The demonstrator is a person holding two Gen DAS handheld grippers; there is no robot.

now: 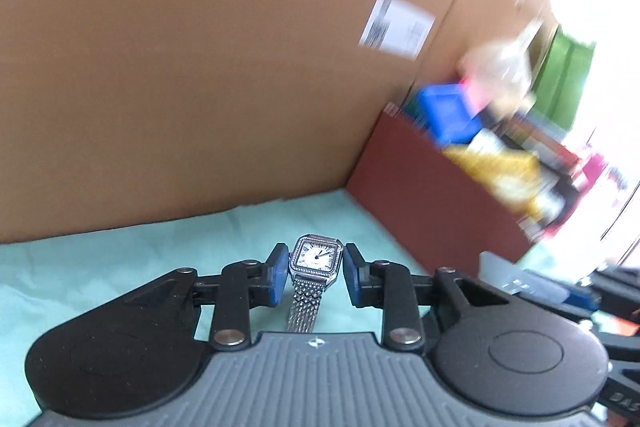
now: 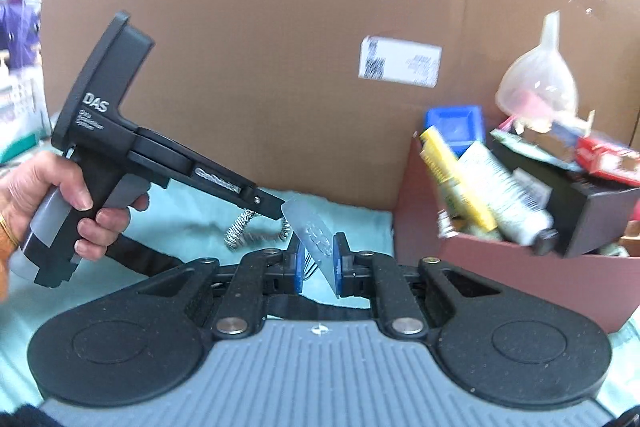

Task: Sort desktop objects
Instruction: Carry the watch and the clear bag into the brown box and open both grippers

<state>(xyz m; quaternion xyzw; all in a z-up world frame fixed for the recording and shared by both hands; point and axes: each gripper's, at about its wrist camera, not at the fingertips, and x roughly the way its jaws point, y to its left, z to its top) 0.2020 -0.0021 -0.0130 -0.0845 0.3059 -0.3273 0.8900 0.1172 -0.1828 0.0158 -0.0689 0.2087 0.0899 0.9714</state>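
Left claw [image 1: 316,277], lower centre of my left wrist view: blue pads clamped on the case of a silver wristwatch [image 1: 316,258], its mesh band hanging down toward the camera, above the teal cloth [image 1: 120,259] on the worktop. Right claw [image 2: 318,261], centre of my right view: closed on a thin translucent card [image 2: 316,239], tilted. A hand [image 2: 60,203] at left grips the other tool's handle. Red box [image 2: 520,275] of mixed items at right; cardboard carton [image 2: 260,27] behind.

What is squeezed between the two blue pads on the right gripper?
A thin, clear plastic card, standing on edge, pinched by the right gripper. The right wrist view shows it.
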